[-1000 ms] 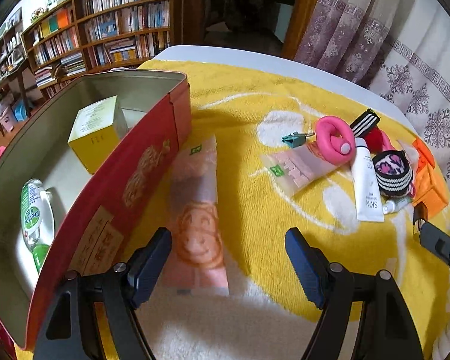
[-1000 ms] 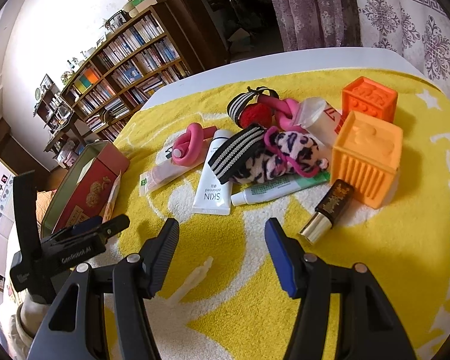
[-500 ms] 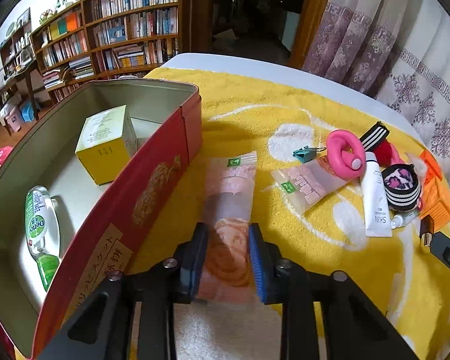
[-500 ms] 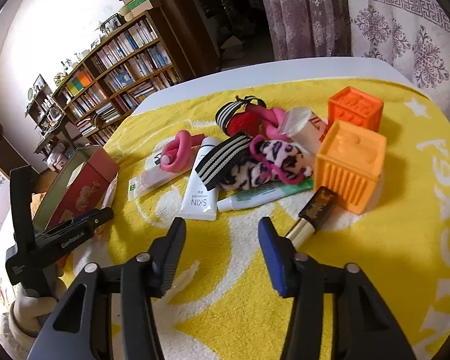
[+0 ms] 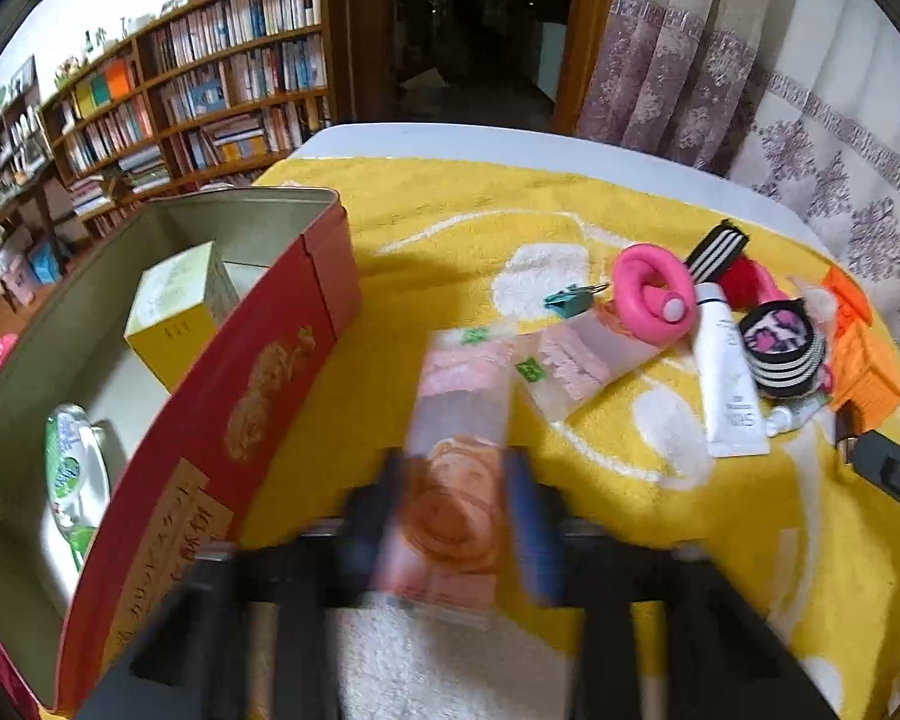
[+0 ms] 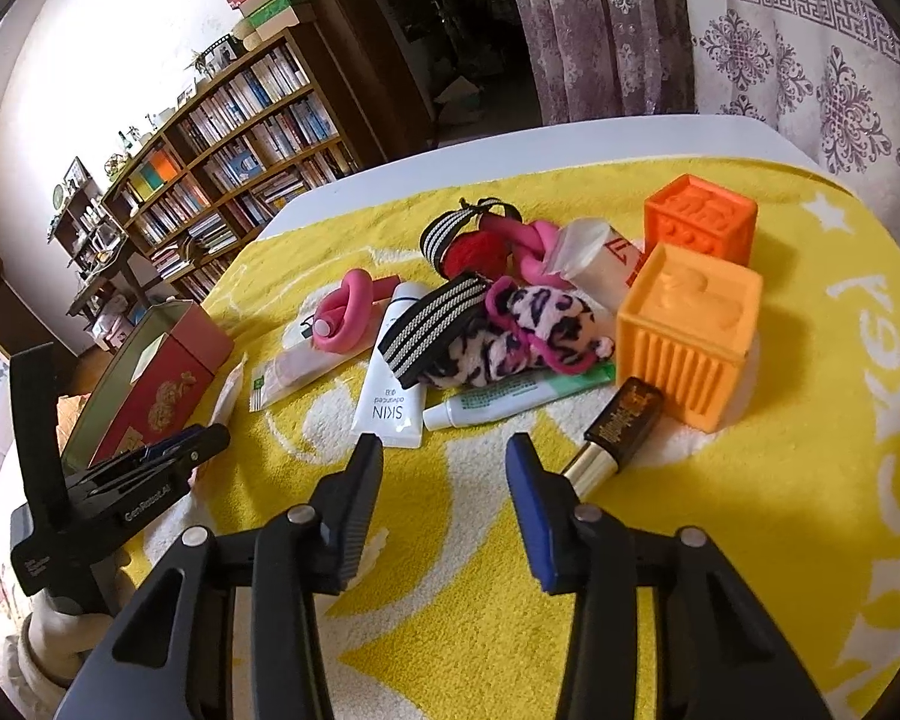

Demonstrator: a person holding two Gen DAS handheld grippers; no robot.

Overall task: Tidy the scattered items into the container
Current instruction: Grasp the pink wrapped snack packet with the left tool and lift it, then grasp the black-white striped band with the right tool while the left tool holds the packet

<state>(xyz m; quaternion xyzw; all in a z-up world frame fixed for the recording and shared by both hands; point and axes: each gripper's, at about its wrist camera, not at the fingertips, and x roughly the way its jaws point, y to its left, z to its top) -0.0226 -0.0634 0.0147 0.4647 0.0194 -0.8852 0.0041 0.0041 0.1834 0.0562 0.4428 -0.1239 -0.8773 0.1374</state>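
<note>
- The left tool (image 5: 456, 498) has just been opening its jaws, with a pink packet (image 5: 462, 396) between them. Blur hides whether the pads press on it.
- The packet's long axis runs straight away from this tool, green-tab end farthest. Its near end is smeared and hard to read.
- The red tin (image 5: 258, 372) stands open just left of the tool, its near corner cut off by the picture's edge. A yellow box (image 5: 174, 324) and a green-labelled bottle (image 5: 72, 474) lie inside.
- The right tool (image 6: 444, 456) has just been closing. Its jaws are spread with nothing between them, above the yellow towel (image 6: 750, 540) on the table (image 6: 570, 138).
- Straight ahead of it lies a white tube (image 6: 393, 384), cap pointing away. A gold-capped lipstick (image 6: 618, 432) lies just right of its right finger, partly hidden.
</note>
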